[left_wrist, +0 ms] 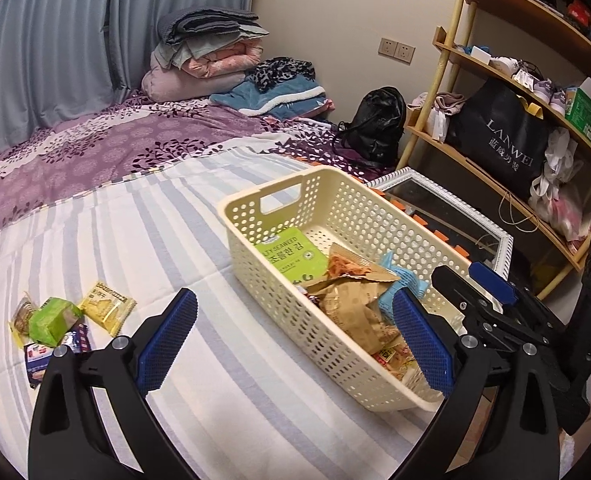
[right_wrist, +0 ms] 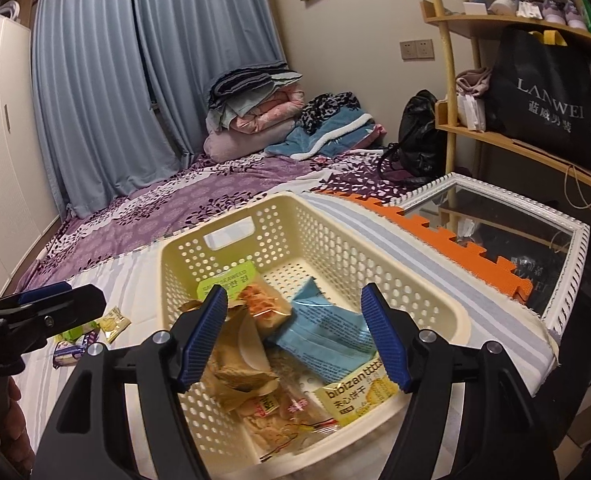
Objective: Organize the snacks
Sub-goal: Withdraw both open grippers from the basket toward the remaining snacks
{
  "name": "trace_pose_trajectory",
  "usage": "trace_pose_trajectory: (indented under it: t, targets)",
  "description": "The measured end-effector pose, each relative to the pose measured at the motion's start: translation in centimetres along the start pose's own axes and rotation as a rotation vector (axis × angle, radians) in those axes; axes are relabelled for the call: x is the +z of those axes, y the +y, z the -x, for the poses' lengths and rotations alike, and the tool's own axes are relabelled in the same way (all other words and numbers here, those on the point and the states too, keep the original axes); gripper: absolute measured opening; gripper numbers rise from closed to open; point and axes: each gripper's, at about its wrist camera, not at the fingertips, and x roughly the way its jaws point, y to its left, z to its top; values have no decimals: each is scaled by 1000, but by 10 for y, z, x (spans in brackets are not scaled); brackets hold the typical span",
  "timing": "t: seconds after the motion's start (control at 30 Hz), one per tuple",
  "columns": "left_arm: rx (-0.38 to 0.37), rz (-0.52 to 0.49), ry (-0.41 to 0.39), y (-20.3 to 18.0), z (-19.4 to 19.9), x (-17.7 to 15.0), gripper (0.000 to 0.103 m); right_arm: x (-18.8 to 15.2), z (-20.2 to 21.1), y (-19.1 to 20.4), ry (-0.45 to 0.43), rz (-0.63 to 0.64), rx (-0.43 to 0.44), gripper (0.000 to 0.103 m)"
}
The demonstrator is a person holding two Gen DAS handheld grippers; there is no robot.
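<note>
**Mostly sorted, small pile left**

Roughly most snacks are already in the cream basket [right_wrist: 415, 280], centre frame: seaweed pack [left_wrist: 291, 254], blue packet [right_wrist: 327, 328], others. Approx four loose snacks [left_wrist: 55, 320] still on the striped sheet, lower left. Left gripper [left_wrist: 295, 340] wide open, empty; right gripper [right_wrist: 295, 336] partly open, holding nothing, above the basket.

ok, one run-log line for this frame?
stage: loading basket | left hand-held gripper: open, empty | right hand-held gripper: open over basket, empty | loose snack packets: on striped sheet
</note>
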Motion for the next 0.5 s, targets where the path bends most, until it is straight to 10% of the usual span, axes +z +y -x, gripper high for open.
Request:
trace_pose_trajectory:
  t: [0.5]
  targets:
    - [72,99,-18,64,19,-8,99,-5,2,74,16,154,113,69]
